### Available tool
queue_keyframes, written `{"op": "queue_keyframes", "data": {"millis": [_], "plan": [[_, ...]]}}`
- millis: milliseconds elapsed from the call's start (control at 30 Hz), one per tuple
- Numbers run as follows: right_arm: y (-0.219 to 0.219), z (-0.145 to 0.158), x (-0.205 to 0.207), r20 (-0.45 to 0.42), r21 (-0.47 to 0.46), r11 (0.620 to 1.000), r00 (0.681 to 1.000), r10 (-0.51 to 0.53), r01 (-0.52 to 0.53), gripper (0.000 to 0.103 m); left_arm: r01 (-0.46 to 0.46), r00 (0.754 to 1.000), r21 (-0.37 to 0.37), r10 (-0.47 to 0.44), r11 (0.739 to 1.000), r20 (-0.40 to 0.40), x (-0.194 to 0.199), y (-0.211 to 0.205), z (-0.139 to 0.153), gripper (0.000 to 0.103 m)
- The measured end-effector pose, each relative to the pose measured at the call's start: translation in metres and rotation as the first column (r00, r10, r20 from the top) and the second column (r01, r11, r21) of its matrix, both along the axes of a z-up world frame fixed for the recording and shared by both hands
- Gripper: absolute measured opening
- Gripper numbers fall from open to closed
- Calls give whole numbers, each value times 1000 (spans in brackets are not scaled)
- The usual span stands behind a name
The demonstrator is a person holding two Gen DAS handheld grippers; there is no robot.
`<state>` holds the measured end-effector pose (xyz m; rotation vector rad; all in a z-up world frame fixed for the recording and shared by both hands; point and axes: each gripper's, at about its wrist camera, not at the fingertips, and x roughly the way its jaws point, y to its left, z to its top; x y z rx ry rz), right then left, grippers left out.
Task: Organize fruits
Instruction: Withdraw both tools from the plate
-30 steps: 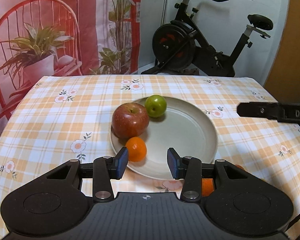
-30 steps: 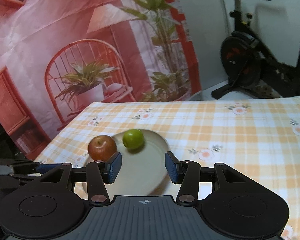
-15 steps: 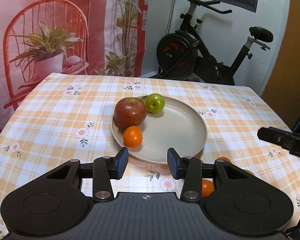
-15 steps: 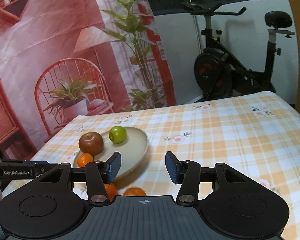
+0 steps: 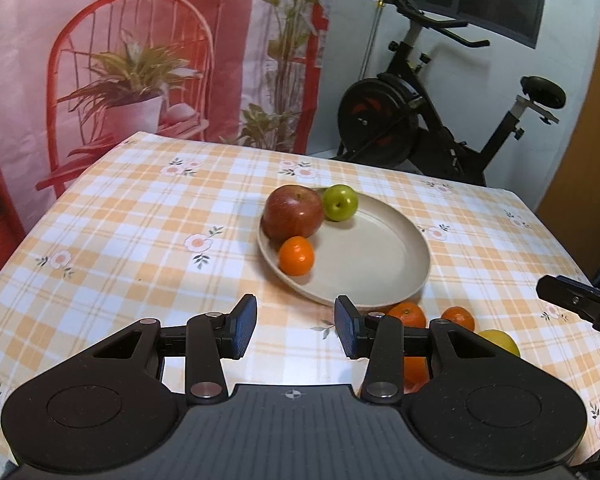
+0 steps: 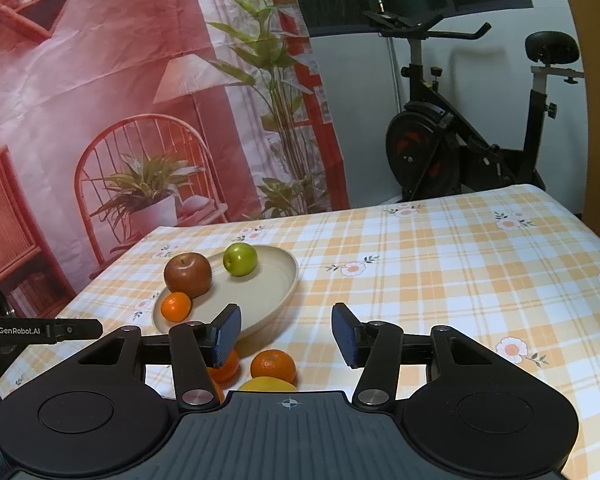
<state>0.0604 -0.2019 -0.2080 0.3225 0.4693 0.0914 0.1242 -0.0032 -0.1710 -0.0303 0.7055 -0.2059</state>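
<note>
Both tools are spread wide with nothing between their pads. The left tool (image 5: 296, 328) sits low in the frame, above the checked tabletop (image 5: 140, 232). Centre frame, the beige plate (image 5: 380, 256) holds a red apple (image 5: 293, 212), a green apple (image 5: 340, 202) and a small orange (image 5: 296, 256). Loose fruit lies just below the plate's near rim: two mandarins (image 5: 407, 315) (image 5: 458, 318) and a lemon (image 5: 500, 342) at lower right. The right tool (image 6: 286, 338) hangs above that same loose fruit.
</note>
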Motion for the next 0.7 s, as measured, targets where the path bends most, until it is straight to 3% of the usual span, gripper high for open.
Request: {"op": "queue_keyframes", "data": {"millis": [700], "plan": [[-7,-7,-1,-53,3,1000,998,-18,18,48,-21,999,9,21,1000,-32,0,5,-10,45]]}}
